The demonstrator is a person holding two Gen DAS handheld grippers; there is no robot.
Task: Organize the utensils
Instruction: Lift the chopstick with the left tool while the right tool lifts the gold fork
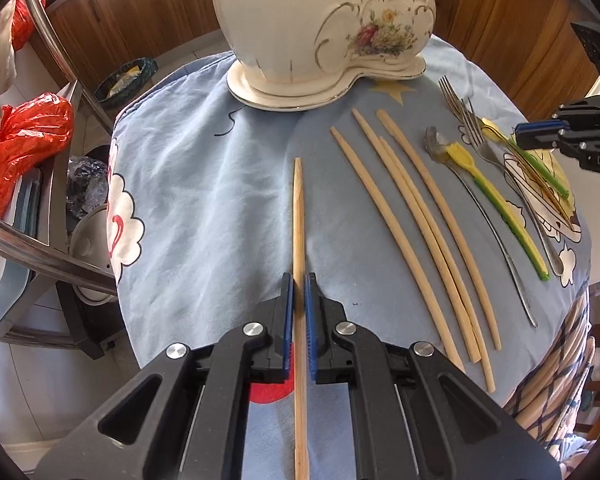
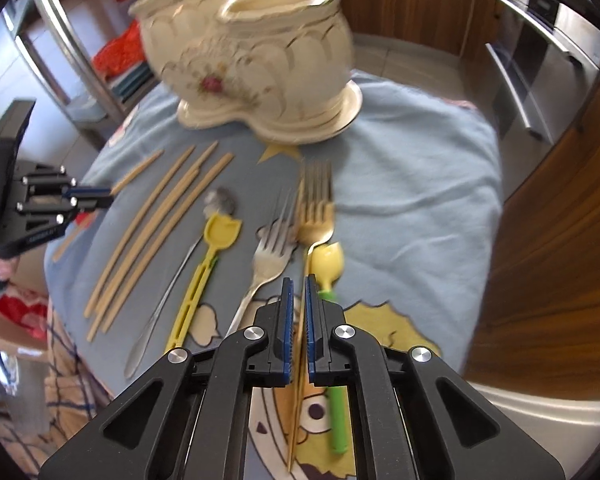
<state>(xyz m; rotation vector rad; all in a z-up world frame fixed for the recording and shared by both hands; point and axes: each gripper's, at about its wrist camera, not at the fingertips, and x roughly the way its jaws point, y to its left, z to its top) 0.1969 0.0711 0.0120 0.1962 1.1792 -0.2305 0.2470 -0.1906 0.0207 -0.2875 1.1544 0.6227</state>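
Cream two-pot ceramic holder (image 1: 324, 36) at 12 o'clock on blue cloth-covered table (image 1: 204, 184), pale wooden chopsticks (image 1: 416, 220) at 3, metal forks (image 1: 472, 132) further right.

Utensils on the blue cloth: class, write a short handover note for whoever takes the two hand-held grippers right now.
Left hand-held gripper: shut on one pale wooden chopstick.
Right hand-held gripper: shut on the gold metal fork.
On the blue tablecloth: four more chopsticks, silver spoon, silver fork, two yellow-green plastic utensils.
Cream ceramic two-pot holder: nothing visible inside. All sorting remains.
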